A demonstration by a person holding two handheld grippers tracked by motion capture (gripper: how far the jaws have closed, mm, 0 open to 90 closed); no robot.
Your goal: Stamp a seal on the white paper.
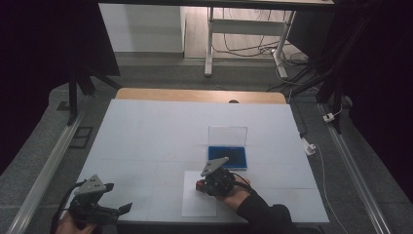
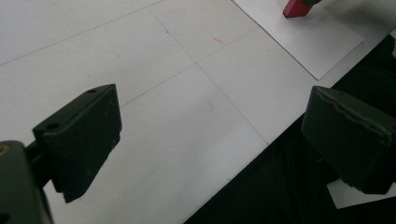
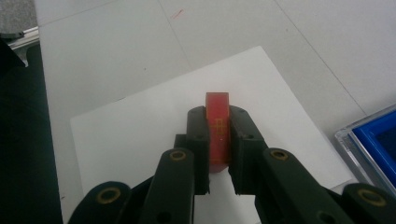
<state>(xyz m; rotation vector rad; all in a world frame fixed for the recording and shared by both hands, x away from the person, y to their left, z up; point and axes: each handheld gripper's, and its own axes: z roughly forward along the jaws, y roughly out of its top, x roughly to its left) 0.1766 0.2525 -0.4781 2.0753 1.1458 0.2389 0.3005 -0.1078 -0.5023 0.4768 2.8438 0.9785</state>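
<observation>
Right claw (image 3: 218, 154) of mine clamped on red block (image 3: 217, 128) over white paper sheet (image 3: 140, 121), blue tray (image 1: 227, 157) just beyond, left claw (image 2: 210, 140) wide apart at near edge of bench (image 1: 146, 131).

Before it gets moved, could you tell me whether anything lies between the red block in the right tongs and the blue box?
Nothing visible: only bare white table separates the small red rectangular block, clamped in the right tongs, from the open blue plastic box.
</observation>
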